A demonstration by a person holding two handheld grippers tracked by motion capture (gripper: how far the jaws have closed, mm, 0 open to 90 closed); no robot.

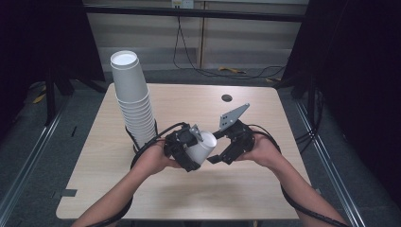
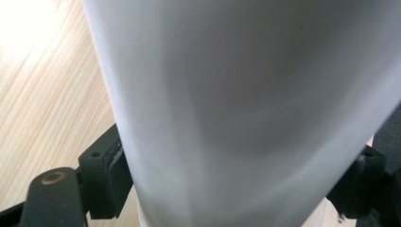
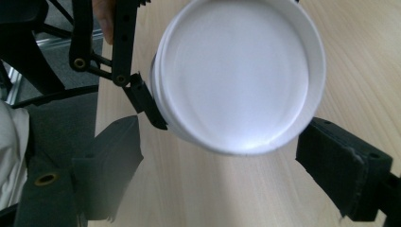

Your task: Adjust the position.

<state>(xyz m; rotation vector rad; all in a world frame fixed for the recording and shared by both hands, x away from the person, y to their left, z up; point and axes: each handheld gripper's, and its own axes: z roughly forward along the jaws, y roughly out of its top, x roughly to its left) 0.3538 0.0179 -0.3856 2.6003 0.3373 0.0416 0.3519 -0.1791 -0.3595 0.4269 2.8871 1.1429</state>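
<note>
Left tongs [image 1: 193,150] clamp a smooth white paper cup [image 1: 202,147] on its tapered side, above the pale woodgrain desk [image 1: 265,184]. Right tongs [image 1: 218,158] gape wide just beside its round base.

– What sort of place is this?
– A lab recording booth: black curtains [image 1: 359,71] flank a bare wooden table [image 1: 265,179], cables [image 1: 189,56] trail across grey floor [image 1: 42,137], metal rails [image 1: 28,161] alongside.
</note>
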